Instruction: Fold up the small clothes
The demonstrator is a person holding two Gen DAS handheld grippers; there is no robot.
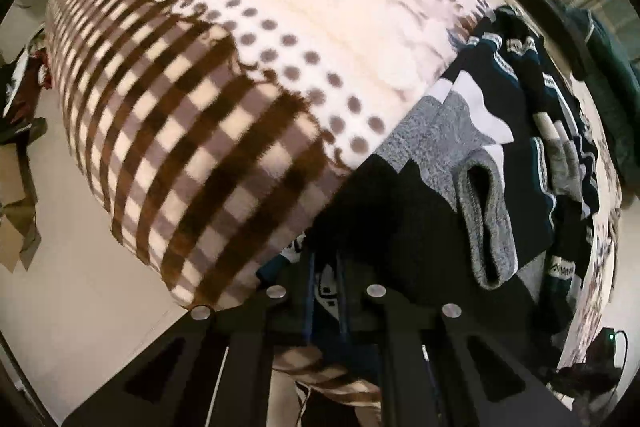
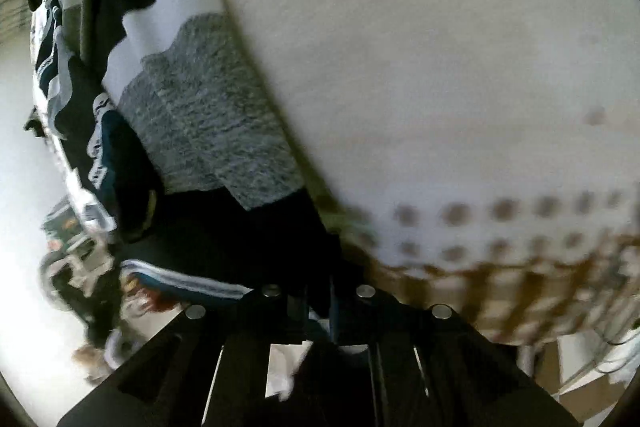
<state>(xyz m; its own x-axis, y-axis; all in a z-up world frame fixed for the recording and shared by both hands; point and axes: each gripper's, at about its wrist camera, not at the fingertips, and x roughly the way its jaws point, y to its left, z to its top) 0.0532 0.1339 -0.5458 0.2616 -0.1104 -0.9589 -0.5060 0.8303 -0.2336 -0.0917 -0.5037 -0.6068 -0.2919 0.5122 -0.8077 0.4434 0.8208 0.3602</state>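
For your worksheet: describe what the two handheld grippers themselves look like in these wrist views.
Both the left gripper and the right gripper are matte black, with angular linkage arms bearing triangular cut-outs and four round silver pins each. No cables, markings or sleeves show on them.

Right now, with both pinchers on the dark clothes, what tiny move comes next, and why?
Probably lift both edges a little. The left gripper and right gripper both look shut on the dark garment lying on the patterned blanket, and its grey sleeve lies loose, so a small raise should free the cloth for folding over.
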